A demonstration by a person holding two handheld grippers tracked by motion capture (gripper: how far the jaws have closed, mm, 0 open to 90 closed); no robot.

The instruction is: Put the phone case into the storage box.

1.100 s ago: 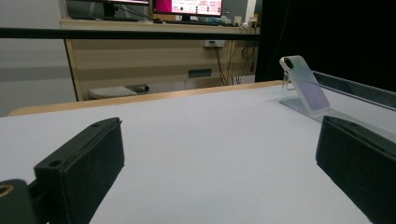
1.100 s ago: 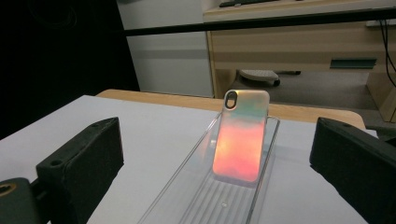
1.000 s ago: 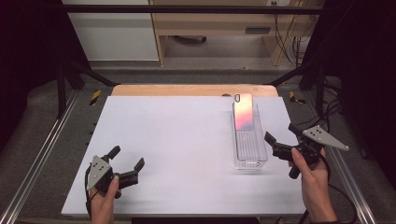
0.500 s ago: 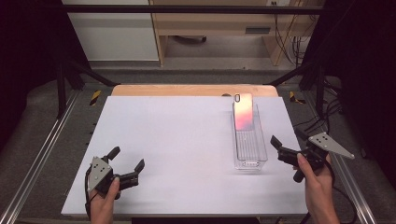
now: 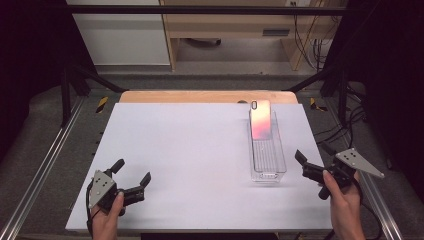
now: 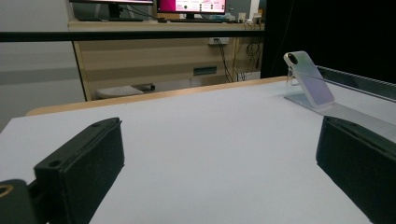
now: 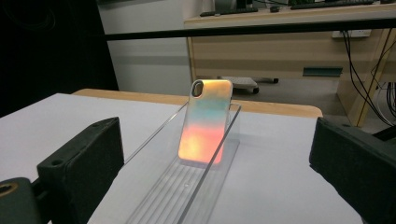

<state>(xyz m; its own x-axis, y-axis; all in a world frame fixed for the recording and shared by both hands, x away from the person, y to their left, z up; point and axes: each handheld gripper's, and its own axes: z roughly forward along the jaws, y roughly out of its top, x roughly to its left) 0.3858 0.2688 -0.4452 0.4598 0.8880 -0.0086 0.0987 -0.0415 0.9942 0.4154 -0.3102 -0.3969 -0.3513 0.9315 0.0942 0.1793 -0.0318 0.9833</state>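
phone case (image 5: 260,120) leans at the far end of the tray (image 5: 268,167). right hand-held gripper (image 5: 314,163) just right of the tray, jaws apart. left hand-held gripper (image 5: 132,172) well left of the tray, jaws apart.

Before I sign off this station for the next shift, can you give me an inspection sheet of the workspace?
Surface: white table top, wooden strip along the far edge.
Job's things: phone case, iridescent, leaning at the far end of the clear tray.
Clutter: nothing seen.
Grippers: left claw open, near corner; right claw open, beside the tray, not touching it.
Cables: one trailing from each hand's claw; loose wires by the far desk.
Surroundings: black frame, wooden desk, monitors behind.
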